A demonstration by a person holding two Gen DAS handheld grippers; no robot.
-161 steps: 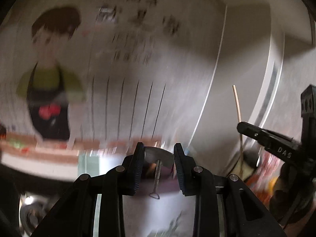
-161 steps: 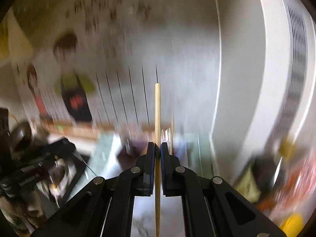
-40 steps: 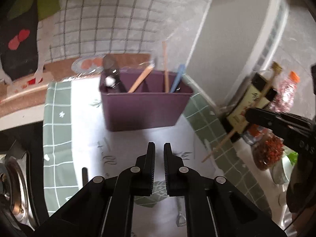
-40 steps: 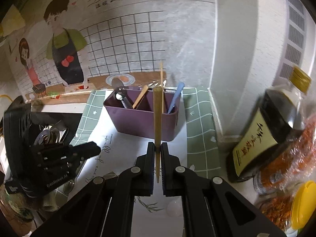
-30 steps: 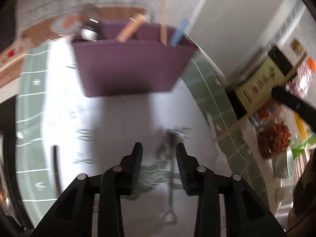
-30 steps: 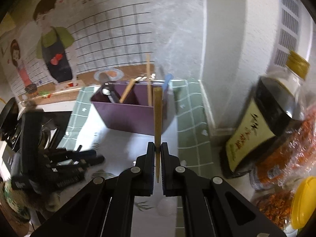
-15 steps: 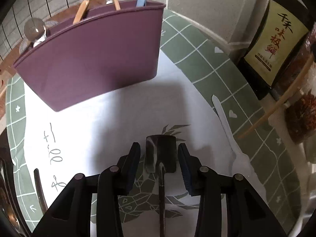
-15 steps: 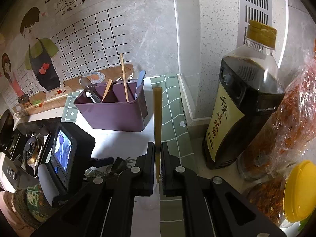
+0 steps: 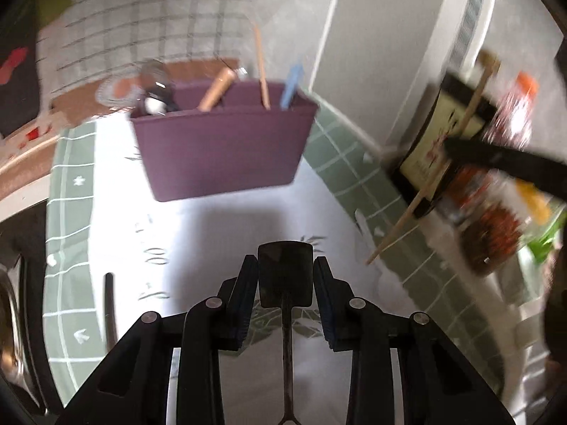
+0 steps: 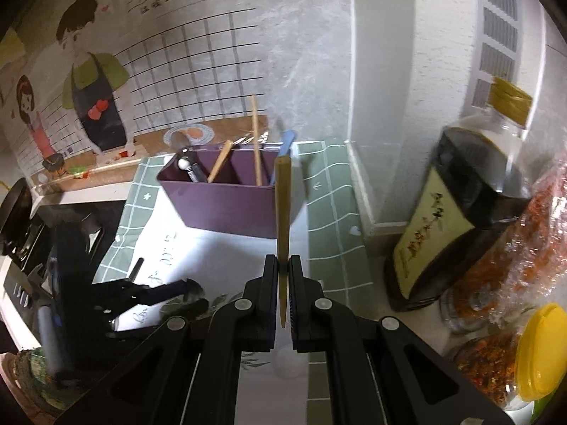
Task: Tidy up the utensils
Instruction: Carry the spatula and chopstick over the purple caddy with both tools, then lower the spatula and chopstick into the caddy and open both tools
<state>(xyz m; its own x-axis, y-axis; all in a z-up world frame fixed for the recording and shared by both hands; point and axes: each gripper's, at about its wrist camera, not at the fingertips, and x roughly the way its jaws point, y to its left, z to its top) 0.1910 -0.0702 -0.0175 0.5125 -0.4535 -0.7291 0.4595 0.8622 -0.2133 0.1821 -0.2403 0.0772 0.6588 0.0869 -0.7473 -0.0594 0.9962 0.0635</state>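
A dark metal spatula-shaped utensil with a flat squared head (image 9: 285,278) is seen between the black two-finger left gripper (image 9: 285,297), whose pads are pressed against the sides of the head, its thin handle running back beneath the fingers. The black two-finger right gripper (image 10: 282,283) is clamped tight on a tapered wooden chopstick (image 10: 282,219), held upright with its blunt end uppermost. Beyond both tools, a white printed mat with a green checked border (image 9: 226,233) is spread over the counter, and a purple plastic divided utensil caddy (image 10: 230,205) stands on it, already loaded with a wooden handle, a chopstick, a blue handle and a metal spoon. A dark soy sauce bottle with a yellow cap (image 10: 457,212) is placed at right.
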